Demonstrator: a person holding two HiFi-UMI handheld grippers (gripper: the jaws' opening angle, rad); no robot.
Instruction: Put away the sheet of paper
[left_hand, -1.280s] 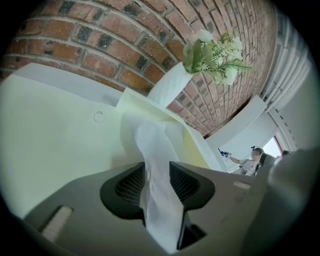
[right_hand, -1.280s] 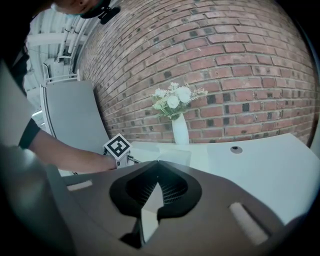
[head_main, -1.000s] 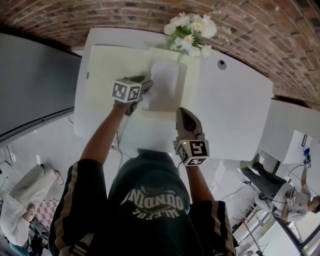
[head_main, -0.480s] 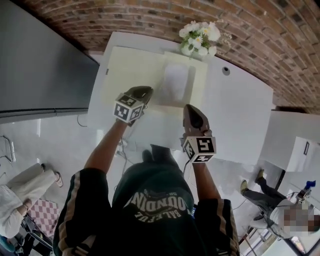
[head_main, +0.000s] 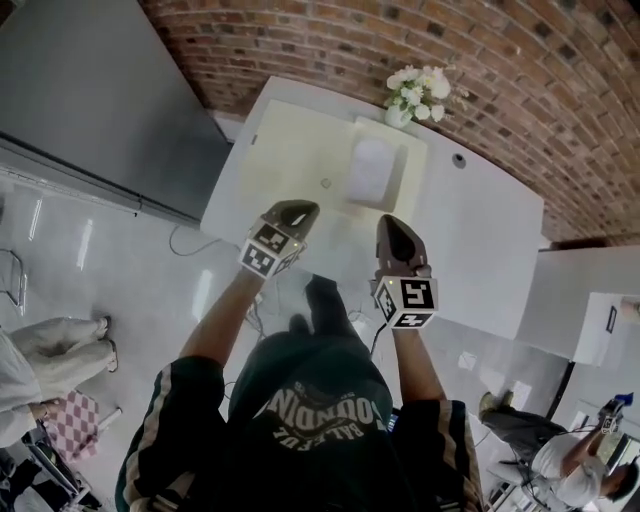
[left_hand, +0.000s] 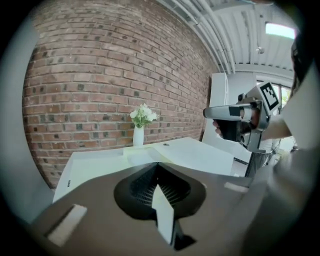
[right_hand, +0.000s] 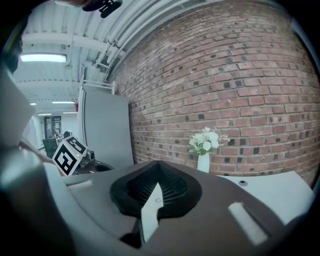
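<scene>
Since the sheet of paper (head_main: 371, 170) lies on the tabletop (head_main: 480, 240), the task seems done; the left gripper (head_main: 296, 208) has just been closing its jaws on nothing, the right gripper (head_main: 391, 224) is clenched empty, and both need only retreat.

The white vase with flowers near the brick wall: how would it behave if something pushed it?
The vase looks tall and narrow, so it would probably tip rather than slide. The flowers spread wider than its neck, likely making it top-heavy. Its smooth white surface suggests ceramic or glass, so possibly fragile.
</scene>
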